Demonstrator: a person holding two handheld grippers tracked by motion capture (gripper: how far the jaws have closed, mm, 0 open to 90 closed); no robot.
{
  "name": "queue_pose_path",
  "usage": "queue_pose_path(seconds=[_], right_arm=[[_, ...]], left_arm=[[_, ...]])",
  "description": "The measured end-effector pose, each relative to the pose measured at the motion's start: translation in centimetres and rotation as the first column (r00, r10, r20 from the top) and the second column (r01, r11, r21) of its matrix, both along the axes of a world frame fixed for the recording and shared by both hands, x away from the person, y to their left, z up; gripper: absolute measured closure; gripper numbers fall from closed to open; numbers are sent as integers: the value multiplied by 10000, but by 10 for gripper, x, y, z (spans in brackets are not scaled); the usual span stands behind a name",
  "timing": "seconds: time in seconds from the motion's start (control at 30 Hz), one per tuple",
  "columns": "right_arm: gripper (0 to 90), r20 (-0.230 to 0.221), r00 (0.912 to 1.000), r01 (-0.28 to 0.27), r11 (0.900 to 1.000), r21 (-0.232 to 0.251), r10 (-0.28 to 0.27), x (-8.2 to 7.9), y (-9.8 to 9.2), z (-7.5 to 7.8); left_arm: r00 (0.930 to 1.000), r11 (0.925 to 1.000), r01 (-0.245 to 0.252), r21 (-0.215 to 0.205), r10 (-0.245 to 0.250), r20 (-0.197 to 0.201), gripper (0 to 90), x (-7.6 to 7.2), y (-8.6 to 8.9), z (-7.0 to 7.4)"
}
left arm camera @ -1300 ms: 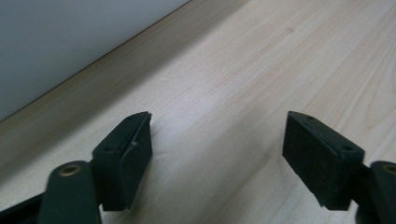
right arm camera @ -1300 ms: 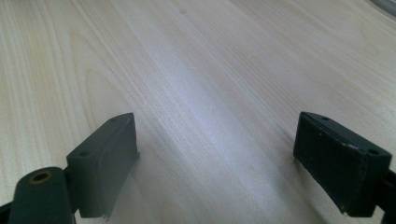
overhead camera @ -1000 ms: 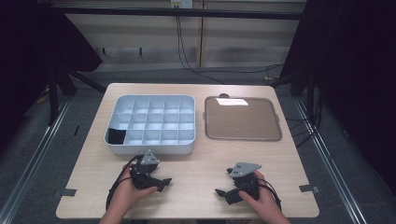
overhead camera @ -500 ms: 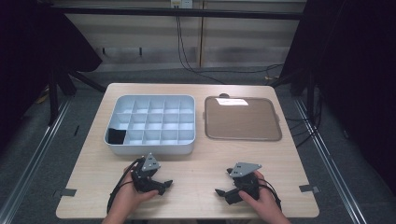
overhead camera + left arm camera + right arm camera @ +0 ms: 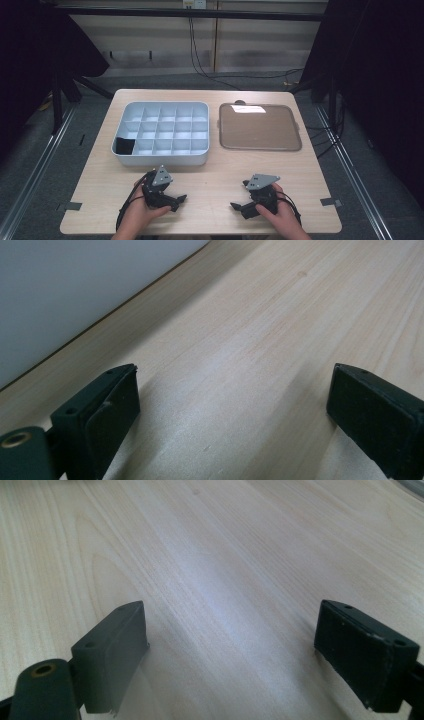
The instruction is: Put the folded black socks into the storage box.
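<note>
My left gripper [image 5: 177, 202] rests on the wooden table [image 5: 210, 175] near its front edge, held by a hand just in front of the white compartment box [image 5: 160, 156]. Its jaws have just been opening and now stand wide apart [image 5: 232, 390] over bare wood, with nothing between them. The box's white wall [image 5: 75, 290] rises close at the upper left of the left gripper view. My right gripper [image 5: 237, 207] lies to the right, pointing left, open [image 5: 230, 625] with only wood grain between its fingers.
One front-left cell of the compartment box holds something black [image 5: 125, 145]. A shallow brown tray [image 5: 260, 127] lies right of the box, a white patch at its far edge. Bare wood separates the two hands. The table ends just behind the wrists.
The left hand and its gripper have shifted slightly on the table. The right hand has stayed in place.
</note>
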State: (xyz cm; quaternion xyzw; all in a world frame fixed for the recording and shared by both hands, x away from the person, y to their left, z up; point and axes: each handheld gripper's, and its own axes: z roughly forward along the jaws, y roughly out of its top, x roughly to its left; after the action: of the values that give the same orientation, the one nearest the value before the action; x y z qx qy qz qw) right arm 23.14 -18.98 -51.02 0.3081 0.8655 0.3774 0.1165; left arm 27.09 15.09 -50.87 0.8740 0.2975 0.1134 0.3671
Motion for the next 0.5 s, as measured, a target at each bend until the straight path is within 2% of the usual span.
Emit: queue_pose_path(seconds=[0.5], right_arm=[[131,-3,10000,1,10000,0,-1,0,0,0]], left_arm=[[9999,10000,-41,31,41,-92,23,1,-2,-1]])
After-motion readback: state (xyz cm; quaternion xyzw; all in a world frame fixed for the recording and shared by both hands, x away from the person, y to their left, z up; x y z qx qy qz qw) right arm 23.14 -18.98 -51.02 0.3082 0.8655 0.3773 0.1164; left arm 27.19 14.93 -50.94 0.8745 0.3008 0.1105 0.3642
